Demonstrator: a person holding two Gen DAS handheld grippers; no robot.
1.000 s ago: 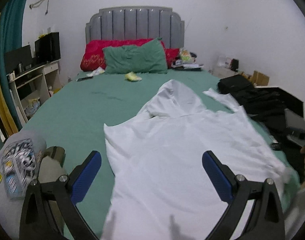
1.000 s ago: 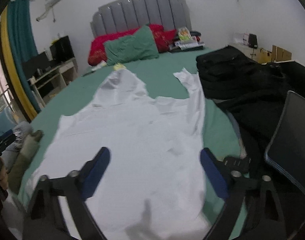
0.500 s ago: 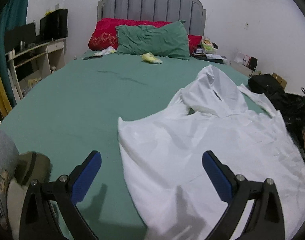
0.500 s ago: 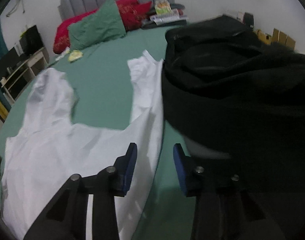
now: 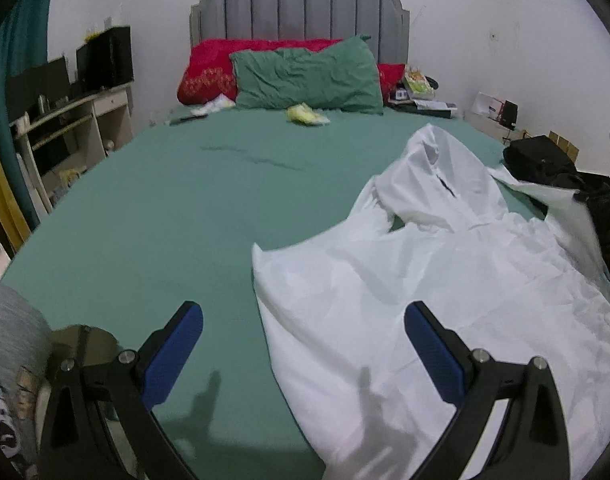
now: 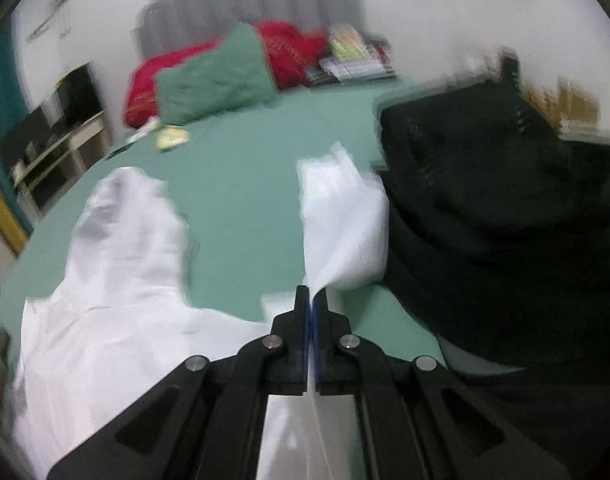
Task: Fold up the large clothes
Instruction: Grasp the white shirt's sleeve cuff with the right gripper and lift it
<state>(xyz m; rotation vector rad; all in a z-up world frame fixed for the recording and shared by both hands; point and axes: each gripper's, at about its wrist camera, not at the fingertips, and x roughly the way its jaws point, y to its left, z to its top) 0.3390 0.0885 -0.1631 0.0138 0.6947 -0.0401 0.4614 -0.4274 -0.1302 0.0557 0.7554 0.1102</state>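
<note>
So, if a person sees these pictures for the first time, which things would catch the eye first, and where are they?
First, the big white hooded garment spread over the right half of the green bed, its hood toward the pillows. Next, the right gripper, shut on the garment's sleeve, beside a pile of black clothes. The left gripper hangs open over the garment's near left edge, and a red pillow and a green pillow lean on the grey headboard.

Flat, dim indoor light with a bluish cast, both views heavily fisheye-warped with black corners. Left wrist view is fairly sharp, with soft shadows on the green bed sheet (image 5: 185, 208). Right wrist view is smeared with motion blur
</note>
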